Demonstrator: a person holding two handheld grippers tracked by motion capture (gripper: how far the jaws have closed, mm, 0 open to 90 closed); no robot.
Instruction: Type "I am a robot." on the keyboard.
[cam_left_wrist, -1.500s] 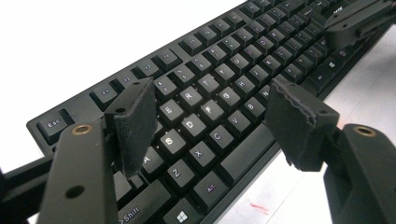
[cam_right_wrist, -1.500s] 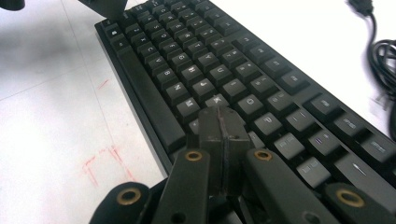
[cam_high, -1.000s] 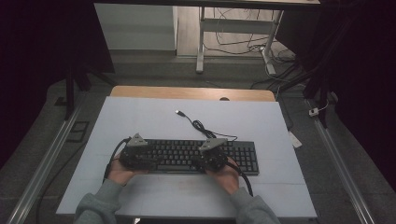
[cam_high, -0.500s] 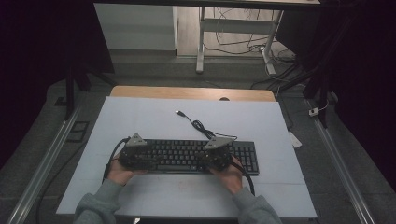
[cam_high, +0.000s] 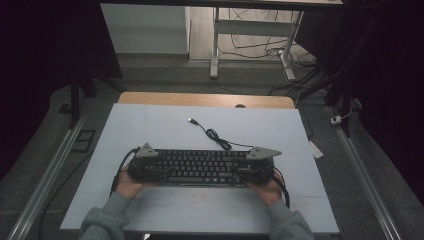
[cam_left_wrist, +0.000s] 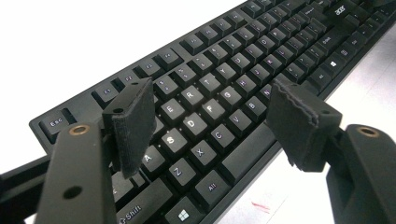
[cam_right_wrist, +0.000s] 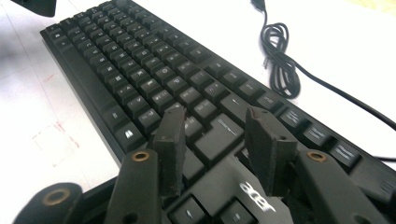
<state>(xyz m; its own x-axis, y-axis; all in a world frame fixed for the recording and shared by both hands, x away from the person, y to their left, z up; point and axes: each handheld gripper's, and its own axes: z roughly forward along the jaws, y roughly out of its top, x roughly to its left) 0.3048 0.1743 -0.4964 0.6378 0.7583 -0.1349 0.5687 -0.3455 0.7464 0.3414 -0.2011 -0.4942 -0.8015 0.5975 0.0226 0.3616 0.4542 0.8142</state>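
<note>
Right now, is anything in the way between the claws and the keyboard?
No. The left claw and the right claw both sit open right over the keyboard keys, with nothing visible between. The coiled cable lies behind it.

Both forearms, in grey sleeves, were brought in from the bottom edge of the high view, angled slightly inward. The left gripper (cam_high: 145, 167) was held low and level in the left hand (cam_high: 127, 186), its jaws spread wide apart with nothing gripped between them. The right gripper (cam_high: 255, 167) was held likewise in the right hand (cam_high: 265, 190), its jaws parted by a narrower gap, nothing clamped. The two grippers were kept well apart, pointed forward.
</note>
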